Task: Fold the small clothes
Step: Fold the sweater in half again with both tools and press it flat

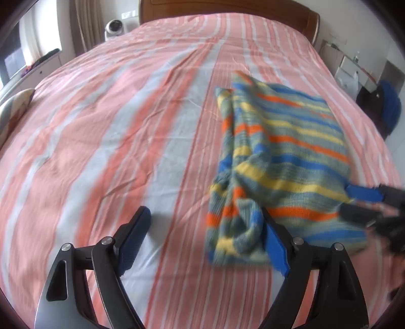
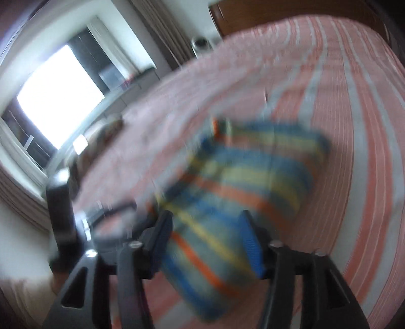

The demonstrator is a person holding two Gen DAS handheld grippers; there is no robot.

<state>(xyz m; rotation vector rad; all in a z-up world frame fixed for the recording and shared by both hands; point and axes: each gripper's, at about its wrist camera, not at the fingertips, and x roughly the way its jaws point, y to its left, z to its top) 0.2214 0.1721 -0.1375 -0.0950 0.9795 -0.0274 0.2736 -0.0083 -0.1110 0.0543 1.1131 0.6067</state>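
Observation:
A small striped knit garment [image 1: 281, 162] in blue, yellow, orange and grey-green lies folded on the bed, right of centre; it is blurred in the right wrist view [image 2: 240, 192]. My left gripper [image 1: 205, 238] is open just above the sheet, its right finger touching the garment's near left corner, nothing between the jaws. My right gripper [image 2: 205, 240] is open, its fingers either side of the garment's near end. In the left wrist view the right gripper [image 1: 364, 202] is at the garment's near right edge.
The bed has a pink, orange and white striped sheet [image 1: 114, 151]. A wooden headboard [image 1: 227, 10] is at the far end. A patterned pillow [image 1: 12, 111] lies at the left edge. A white appliance [image 1: 115, 27] and furniture stand beside the bed.

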